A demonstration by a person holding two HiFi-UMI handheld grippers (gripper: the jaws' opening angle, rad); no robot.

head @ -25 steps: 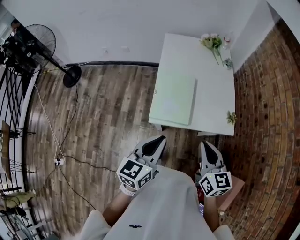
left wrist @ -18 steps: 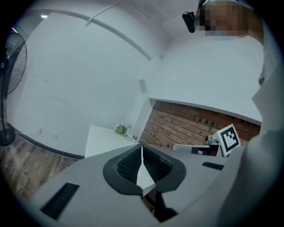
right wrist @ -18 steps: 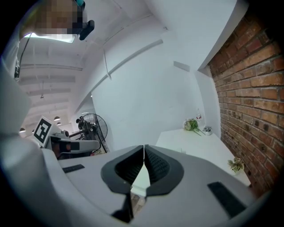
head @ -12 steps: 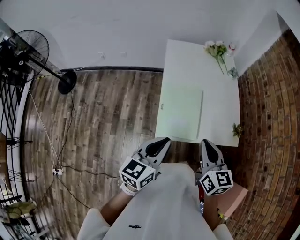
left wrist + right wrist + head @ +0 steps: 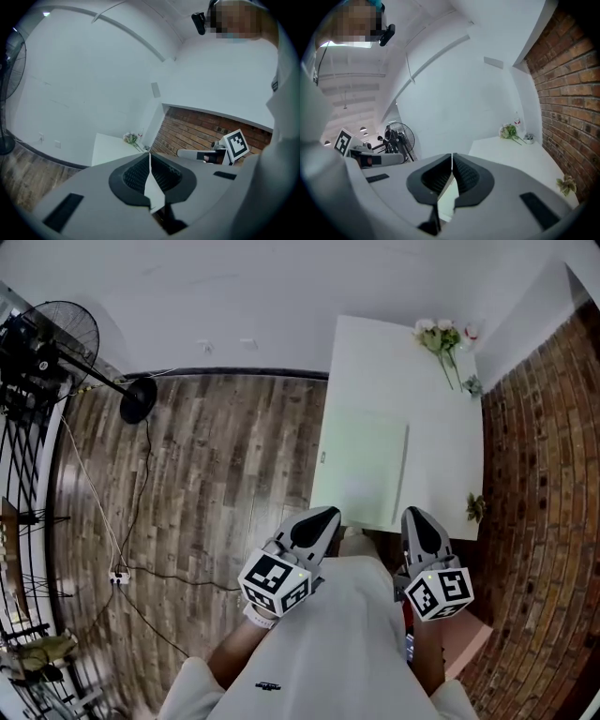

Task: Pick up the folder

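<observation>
On the white tabletop (image 5: 441,427), one pale green folder (image 5: 364,470) is lying flat, untouched. You are holding your left gripper (image 5: 322,516) and right gripper (image 5: 416,517) near its closest edge, both pairs of fingers (image 5: 136,176) pressed together on nothing.

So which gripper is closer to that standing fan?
Left. The left gripper is on the side of the fan; the right gripper sits farther across, by the table.

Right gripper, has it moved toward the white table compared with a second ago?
Yes. In the head view the right gripper has advanced toward the white table: its tip now overlaps the table's near edge, where a gap showed before.
</observation>
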